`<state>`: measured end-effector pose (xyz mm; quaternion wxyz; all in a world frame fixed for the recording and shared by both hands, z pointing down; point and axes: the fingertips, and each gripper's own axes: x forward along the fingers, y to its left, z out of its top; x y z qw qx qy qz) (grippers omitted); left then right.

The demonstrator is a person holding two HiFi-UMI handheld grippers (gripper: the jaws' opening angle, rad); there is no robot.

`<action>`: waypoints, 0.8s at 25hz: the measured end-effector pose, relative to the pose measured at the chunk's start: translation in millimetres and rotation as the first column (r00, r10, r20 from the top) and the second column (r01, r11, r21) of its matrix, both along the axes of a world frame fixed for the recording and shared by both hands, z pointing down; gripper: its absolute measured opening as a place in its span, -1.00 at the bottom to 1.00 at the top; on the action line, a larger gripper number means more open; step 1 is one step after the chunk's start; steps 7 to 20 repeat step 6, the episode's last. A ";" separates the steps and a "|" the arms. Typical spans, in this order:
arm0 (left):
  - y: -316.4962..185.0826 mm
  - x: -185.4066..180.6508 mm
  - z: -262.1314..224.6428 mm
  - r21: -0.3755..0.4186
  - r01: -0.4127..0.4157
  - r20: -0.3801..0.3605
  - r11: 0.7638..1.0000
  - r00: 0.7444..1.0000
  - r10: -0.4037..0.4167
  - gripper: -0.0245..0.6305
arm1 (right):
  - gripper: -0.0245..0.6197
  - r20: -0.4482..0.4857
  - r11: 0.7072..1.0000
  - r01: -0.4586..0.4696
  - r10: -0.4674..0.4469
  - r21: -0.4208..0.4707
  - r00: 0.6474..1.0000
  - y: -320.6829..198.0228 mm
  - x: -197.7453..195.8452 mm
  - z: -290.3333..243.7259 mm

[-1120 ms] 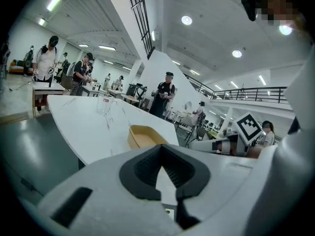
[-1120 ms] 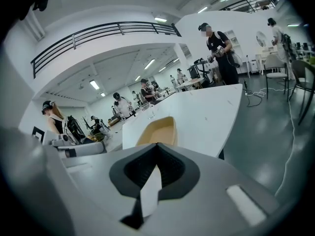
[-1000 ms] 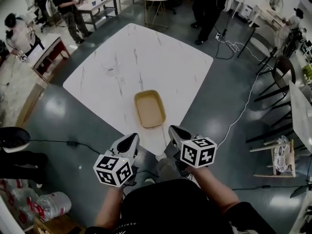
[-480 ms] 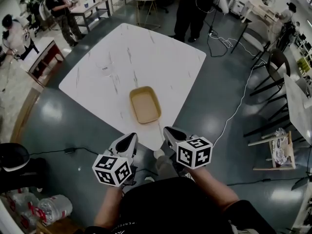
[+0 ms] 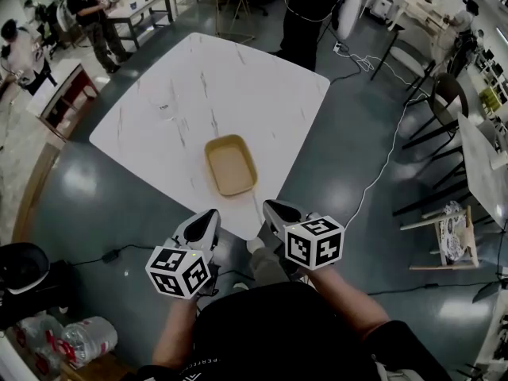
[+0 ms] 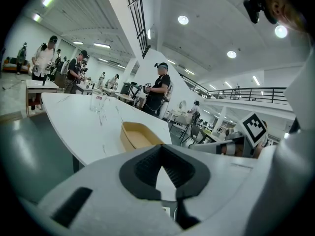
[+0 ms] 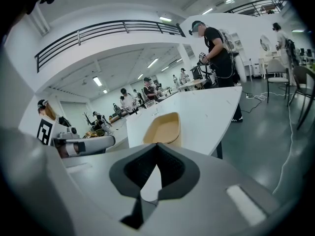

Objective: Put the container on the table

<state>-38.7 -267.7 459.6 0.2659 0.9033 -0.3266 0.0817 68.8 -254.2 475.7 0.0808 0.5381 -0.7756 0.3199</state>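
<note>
One container [image 5: 231, 165] on one white table [image 5: 159, 117], left gripper [image 5: 208, 215], right gripper [image 5: 271, 207], both pinched closed, empty

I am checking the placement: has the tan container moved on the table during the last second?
No. The container lies at the same spot by the table's near corner; only the view shifted.
</note>
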 end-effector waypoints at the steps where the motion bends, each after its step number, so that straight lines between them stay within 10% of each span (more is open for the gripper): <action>1: -0.2 0.4 0.4 -0.001 -0.001 0.000 1.000 1.000 0.001 -0.95 | -0.94 0.000 1.000 -0.001 0.001 0.000 1.000 -0.4 0.6 0.1; 20: -1.9 1.6 7.6 -0.006 -0.002 0.002 1.000 1.000 0.002 -0.95 | -0.94 0.012 1.000 -0.004 0.004 -0.001 1.000 -3.1 2.0 3.9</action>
